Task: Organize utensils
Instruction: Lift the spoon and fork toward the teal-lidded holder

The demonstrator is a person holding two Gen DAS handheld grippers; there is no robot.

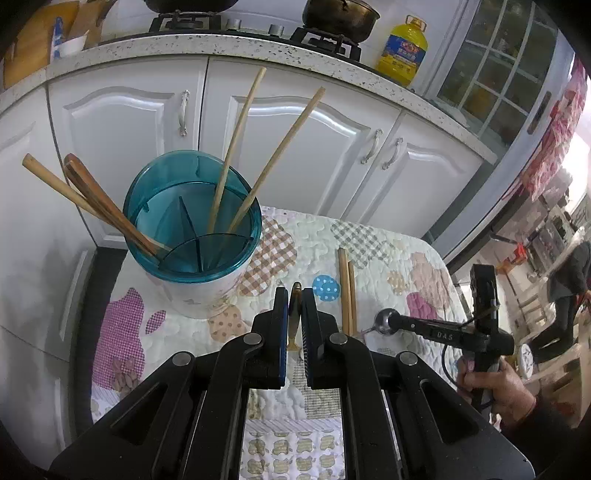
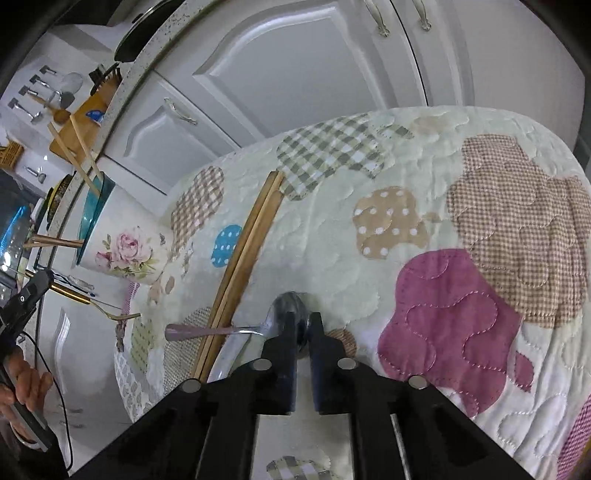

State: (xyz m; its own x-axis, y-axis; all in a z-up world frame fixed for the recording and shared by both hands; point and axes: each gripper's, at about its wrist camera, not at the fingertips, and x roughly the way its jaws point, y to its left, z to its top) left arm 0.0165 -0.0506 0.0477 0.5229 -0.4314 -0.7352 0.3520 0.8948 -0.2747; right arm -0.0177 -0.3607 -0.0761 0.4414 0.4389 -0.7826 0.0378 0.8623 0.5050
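The left gripper (image 1: pixel 294 295) has its fingers clenched on a gold fork (image 1: pixel 294 314), handle pointing ahead toward the teal holder (image 1: pixel 192 218) up-left on the bench (image 1: pixel 388 243), while the right gripper (image 2: pixel 304 325) pinches a spoon's (image 2: pixel 291 306) bowl beside the chopsticks (image 2: pixel 240 269).

Home kitchen: white cabinets (image 1: pixel 303 147), speckled countertop (image 1: pixel 236 46) with gas stove (image 1: pixel 258 26), pot (image 1: pixel 340 16), oil bottle (image 1: pixel 404 51).

Four chopsticks (image 1: pixel 236 147), two spoons (image 2: pixel 291 314)
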